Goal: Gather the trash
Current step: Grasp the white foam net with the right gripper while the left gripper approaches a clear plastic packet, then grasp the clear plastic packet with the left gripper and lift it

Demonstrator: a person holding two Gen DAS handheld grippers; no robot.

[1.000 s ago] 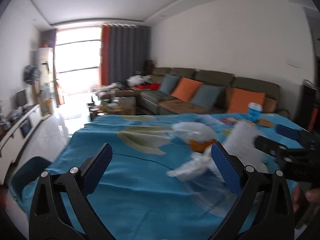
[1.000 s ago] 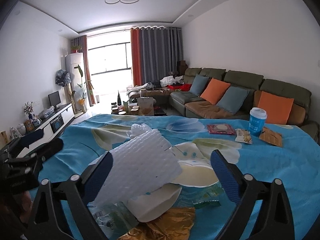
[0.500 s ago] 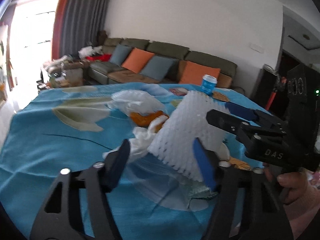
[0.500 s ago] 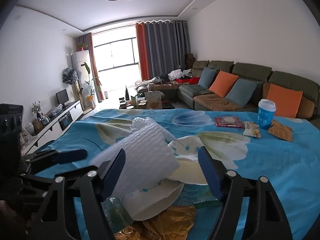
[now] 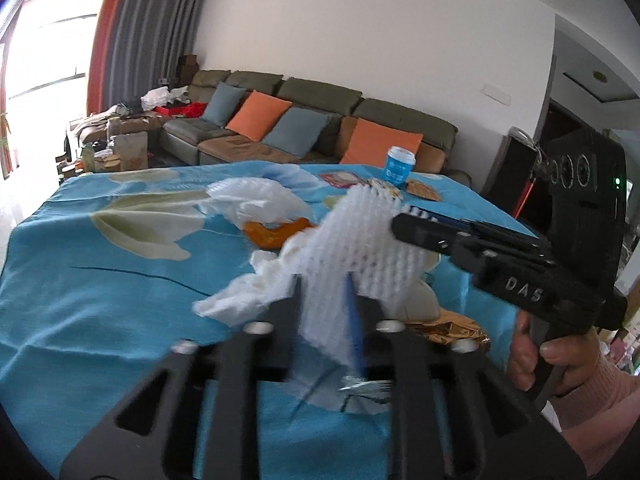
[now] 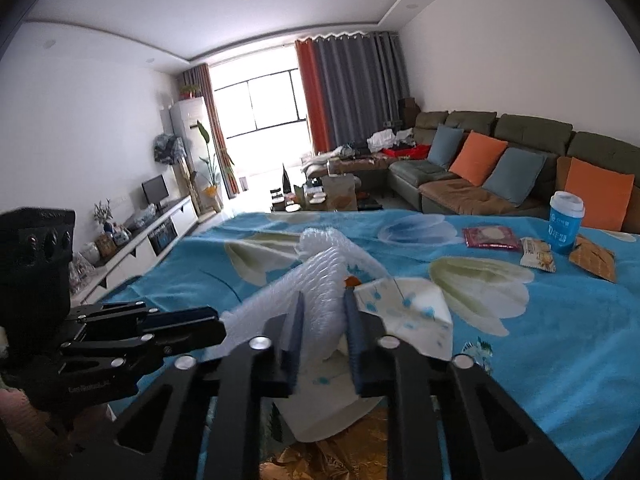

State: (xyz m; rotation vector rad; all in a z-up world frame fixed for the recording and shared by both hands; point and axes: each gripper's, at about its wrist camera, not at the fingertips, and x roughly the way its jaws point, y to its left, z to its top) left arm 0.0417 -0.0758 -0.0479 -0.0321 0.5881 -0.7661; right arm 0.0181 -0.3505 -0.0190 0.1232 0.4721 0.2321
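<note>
**Both grippers closing on one foam net over the table**

Blue floral tablecloth (image 6: 560, 360) covers the work surface, in a living room with a long sofa (image 6: 500, 160) along the right-hand wall.

Right gripper (image 6: 322, 334): jaws closing, blue pads on either side of the white foam net sleeve (image 6: 320, 280); the foam is squeezed into a narrow fold between them. In the left wrist view the same gripper (image 5: 400, 226) comes in from the right, its tip against the upper part of the net (image 5: 360, 248); a hand (image 5: 556, 356) in a pink sleeve holds its handle.

Left gripper (image 5: 326, 312): jaws closing, the lower end of the net between them and pinched by the pads. From the right wrist view it (image 6: 216, 328) enters from the left, tip touching the net's left edge.

The net is held above the cloth, spanning both grippers.

Around it: a crumpled white tissue (image 5: 248, 292) just left of the net, an orange wrapper (image 5: 276, 232) behind it, a clear plastic bag (image 5: 256, 200) further back. Below the right gripper lie a white dotted wrapper (image 6: 412, 312) and gold foil (image 6: 320, 460).

Far right edge of the table: a blue paper cup (image 6: 565, 222), upright, with a red packet (image 6: 492, 238), a snack bar wrapper (image 6: 538, 254) and a brown packet (image 6: 592, 258) near it.
</note>
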